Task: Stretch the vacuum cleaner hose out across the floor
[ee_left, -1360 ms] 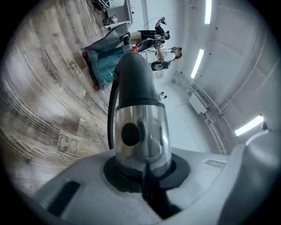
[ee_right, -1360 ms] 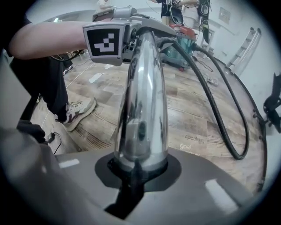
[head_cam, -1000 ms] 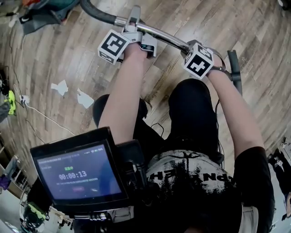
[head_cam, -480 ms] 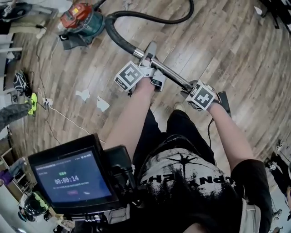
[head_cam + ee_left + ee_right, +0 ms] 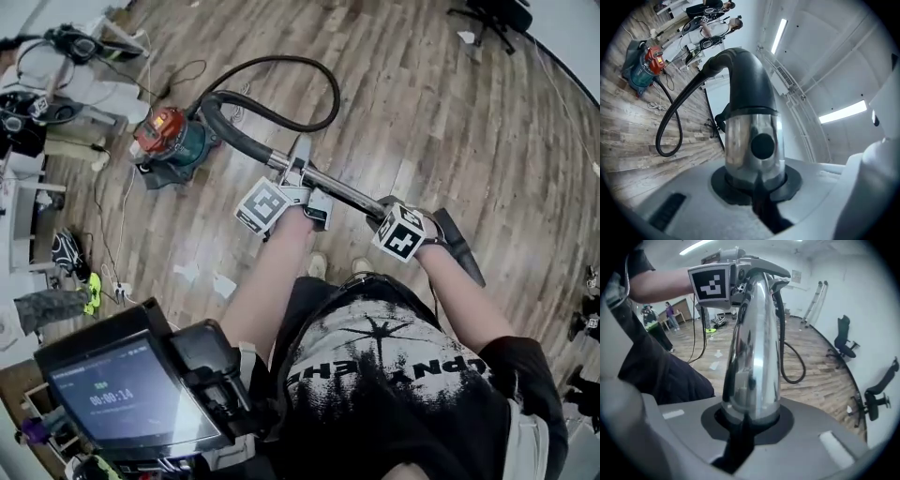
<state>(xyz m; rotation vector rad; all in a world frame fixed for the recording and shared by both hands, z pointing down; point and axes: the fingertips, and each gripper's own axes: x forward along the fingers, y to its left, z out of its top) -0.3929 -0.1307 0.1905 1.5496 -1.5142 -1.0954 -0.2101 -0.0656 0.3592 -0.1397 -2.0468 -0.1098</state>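
The red and teal vacuum cleaner (image 5: pixel 167 141) stands on the wooden floor at upper left. Its black hose (image 5: pixel 281 64) runs out in a wide loop and curves back to a chrome wand (image 5: pixel 342 190) held up in front of me. My left gripper (image 5: pixel 302 180) is shut on the wand's upper end, just below the black bent handle (image 5: pixel 745 79). My right gripper (image 5: pixel 389 211) is shut on the wand lower down, near the black end piece (image 5: pixel 459 248). In the right gripper view the wand (image 5: pixel 754 348) rises from between the jaws toward the left gripper's marker cube (image 5: pixel 710 284).
Desks with gear (image 5: pixel 56 56) and loose cables line the left side. Paper scraps (image 5: pixel 223 284) and a white cord (image 5: pixel 122 291) lie on the floor near my shoes (image 5: pixel 319 265). An office chair (image 5: pixel 492 14) stands at the far right. A tablet (image 5: pixel 131 394) hangs at my chest.
Both grippers have risen with the wand clamped in them, and I have stood up. The vacuum and the whole hose loop have come into view, further below.
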